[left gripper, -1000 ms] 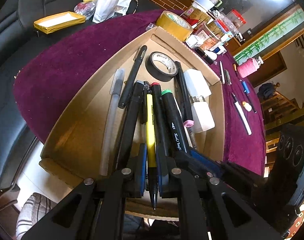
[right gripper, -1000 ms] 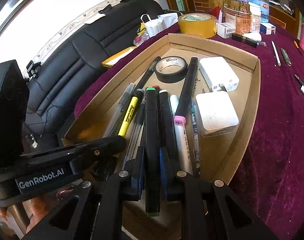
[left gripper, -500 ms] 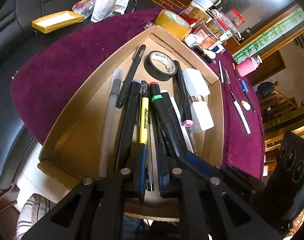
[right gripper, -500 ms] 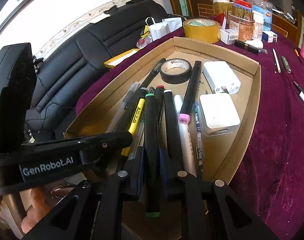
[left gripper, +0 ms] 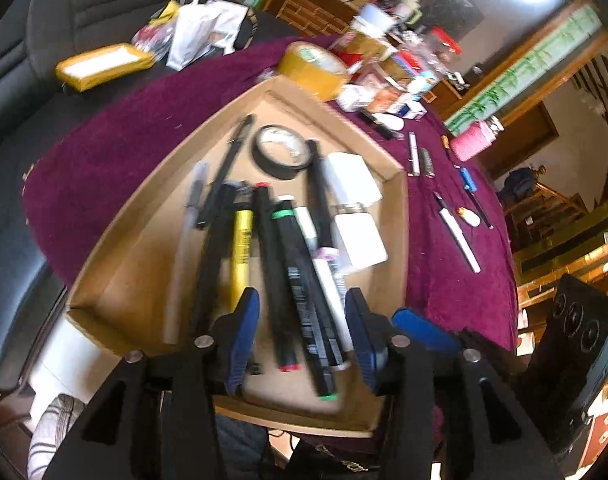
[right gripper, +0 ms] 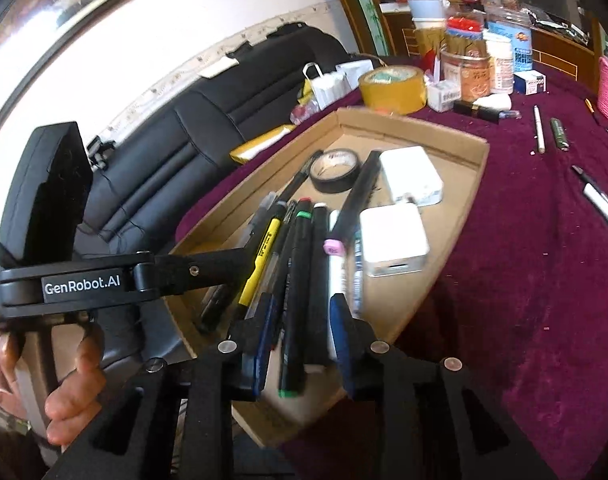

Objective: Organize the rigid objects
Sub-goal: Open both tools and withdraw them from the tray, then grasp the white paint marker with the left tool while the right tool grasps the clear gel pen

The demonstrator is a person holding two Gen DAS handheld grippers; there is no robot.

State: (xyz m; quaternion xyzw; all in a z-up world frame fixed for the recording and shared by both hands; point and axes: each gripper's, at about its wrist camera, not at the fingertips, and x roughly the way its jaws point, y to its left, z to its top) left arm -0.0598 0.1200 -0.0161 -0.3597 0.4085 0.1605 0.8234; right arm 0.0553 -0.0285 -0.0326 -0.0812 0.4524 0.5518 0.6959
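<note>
Left wrist view shows the left gripper point(left gripper: 302, 332) with its blue pads spread wide and holding nothing, poised over the near end of the cardboard tray point(left gripper: 402, 240). Left of that gripper's left finger lie a clear pen point(left gripper: 184, 248) and a long black pen point(left gripper: 224, 168), both pointing away along the finger line; the yellow marker point(left gripper: 241, 252) lies just ahead of the same finger. Between the two pads, and running straight ahead, lie the red-tipped marker point(left gripper: 274, 280) and the green-banded marker point(left gripper: 304, 280), side by side and touching, their near ends reaching back past the pad tips. To the right of these lie the pink-capped pen point(left gripper: 326, 264) and two white chargers point(left gripper: 358, 236); a black tape roll point(left gripper: 282, 152) lies farther ahead. Right wrist view shows the right gripper point(right gripper: 302, 332), also open and empty, directly over the same green-banded marker point(right gripper: 294, 300), whose long axis again matches the finger line. The left gripper body point(right gripper: 80, 284) stands to this tool's left, close by, so lateral room on that side is limited. Judgement: the markers already sit in the tray, and either tool would close across them without rotation. The tray's near edge lies under both tools, so any rearward pull risks dragging a marker over it. Outside the tray wall to the right, loose pens point(right gripper: 538, 128) lie on the purple cloth point(right gripper: 524, 280), well apart and nearer the right gripper.
</note>
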